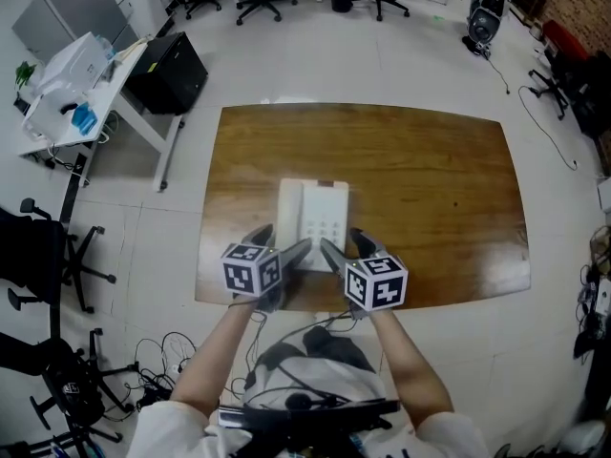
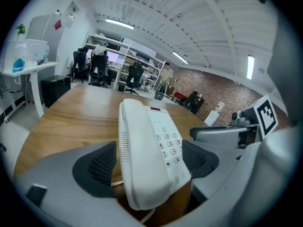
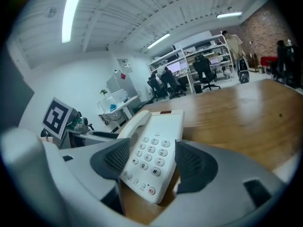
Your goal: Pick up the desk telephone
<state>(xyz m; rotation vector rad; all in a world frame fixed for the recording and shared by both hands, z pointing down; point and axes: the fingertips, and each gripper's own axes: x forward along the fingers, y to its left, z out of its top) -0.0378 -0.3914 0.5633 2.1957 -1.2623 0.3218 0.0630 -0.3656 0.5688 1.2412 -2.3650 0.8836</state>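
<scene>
A white desk telephone point(image 1: 313, 219) lies flat on a brown wooden worktop point(image 1: 430, 189), close to the edge nearest the person and roughly midway along it. Its handset point(image 1: 289, 219) sits in the cradle on the telephone's left side, and the keypad point(image 1: 325, 229) faces up on its right.

The left gripper point(image 1: 284, 244) reaches in at the telephone's near left corner and the right gripper point(image 1: 344, 244) at its near right corner, both angled downward and converging on the telephone's near end. The left gripper's fingers point(image 2: 94, 167) are spread wide, with the handset end of the telephone standing between the dark ribbed pads. The right gripper's fingers point(image 3: 196, 162) are likewise spread wide around the keypad end. Neither pair appears to be pressing on the casing.

The wide spread seems chosen because the telephone's body is broad. Using two grippers, one on each side, would probably keep the base and the loose handset together and level when lifted. The grasp looks set up but not made; the telephone rests with its full weight on the worktop.
</scene>
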